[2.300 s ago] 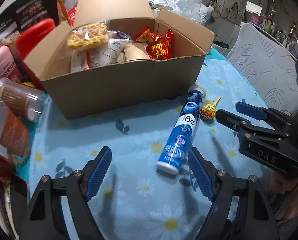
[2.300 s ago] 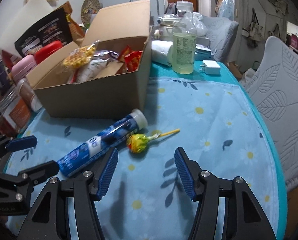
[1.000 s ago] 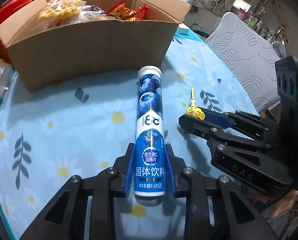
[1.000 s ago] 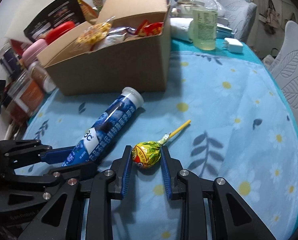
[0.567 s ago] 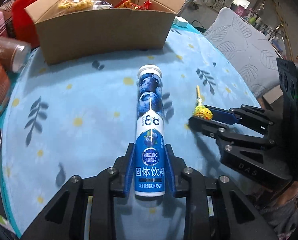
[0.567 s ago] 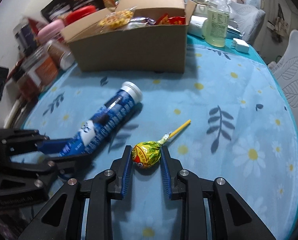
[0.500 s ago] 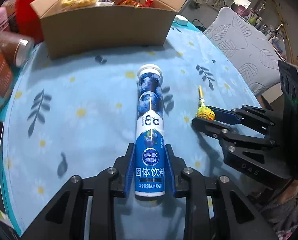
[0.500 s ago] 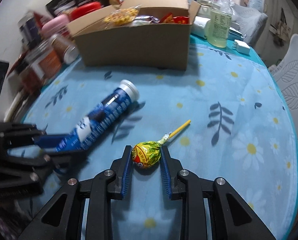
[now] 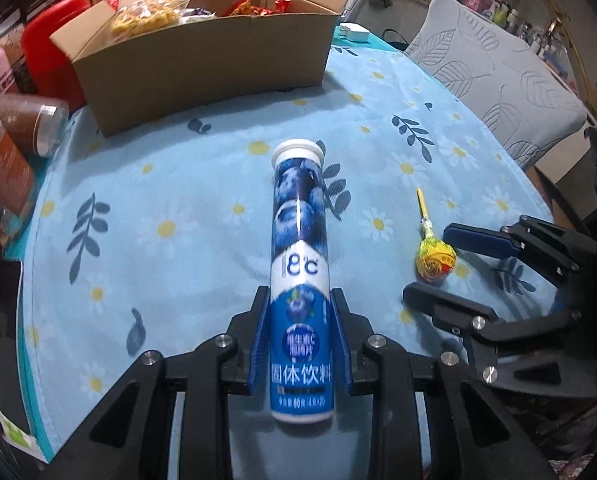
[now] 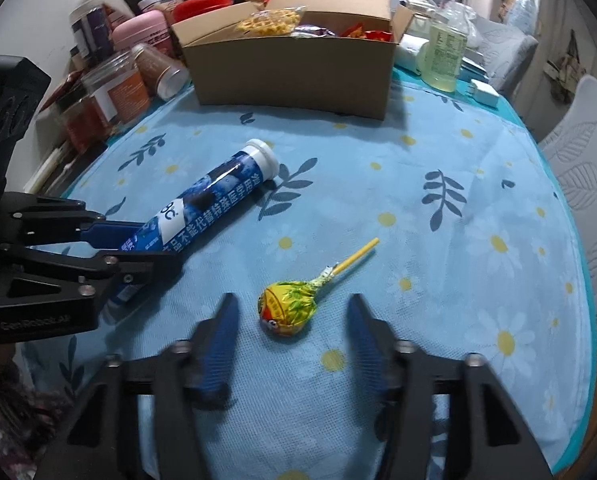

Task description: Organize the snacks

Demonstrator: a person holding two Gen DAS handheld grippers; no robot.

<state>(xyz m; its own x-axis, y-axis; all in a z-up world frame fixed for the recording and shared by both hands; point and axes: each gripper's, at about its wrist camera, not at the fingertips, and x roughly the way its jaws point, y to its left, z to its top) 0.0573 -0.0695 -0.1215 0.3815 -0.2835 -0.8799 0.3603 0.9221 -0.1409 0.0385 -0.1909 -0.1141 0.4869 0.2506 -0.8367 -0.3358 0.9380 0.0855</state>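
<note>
My left gripper (image 9: 299, 336) is shut on the lower end of a blue blueberry drink-tablet tube (image 9: 300, 264) with a white cap; the tube (image 10: 214, 200) slants away from me over the blue daisy tablecloth. A yellow-wrapped lollipop (image 10: 288, 306) lies on the cloth between the fingers of my right gripper (image 10: 292, 344), whose jaws are opening, pads clear of the wrapper. In the left wrist view the lollipop (image 9: 434, 258) sits between the right gripper's (image 9: 428, 264) fingers. An open cardboard box (image 10: 294, 60) of snacks stands at the back.
Jars and a red container (image 10: 110, 92) crowd the table's left edge beside the box. A bottle of pale liquid (image 10: 444, 54) and a white charger (image 10: 484, 92) stand right of the box. A grey leaf-pattern chair (image 9: 494, 80) is beyond the table's right edge.
The right gripper's jaws have spread and let go of the lollipop, which now lies on the cloth. Both grippers have drawn back from the box; the left still grips the tube.
</note>
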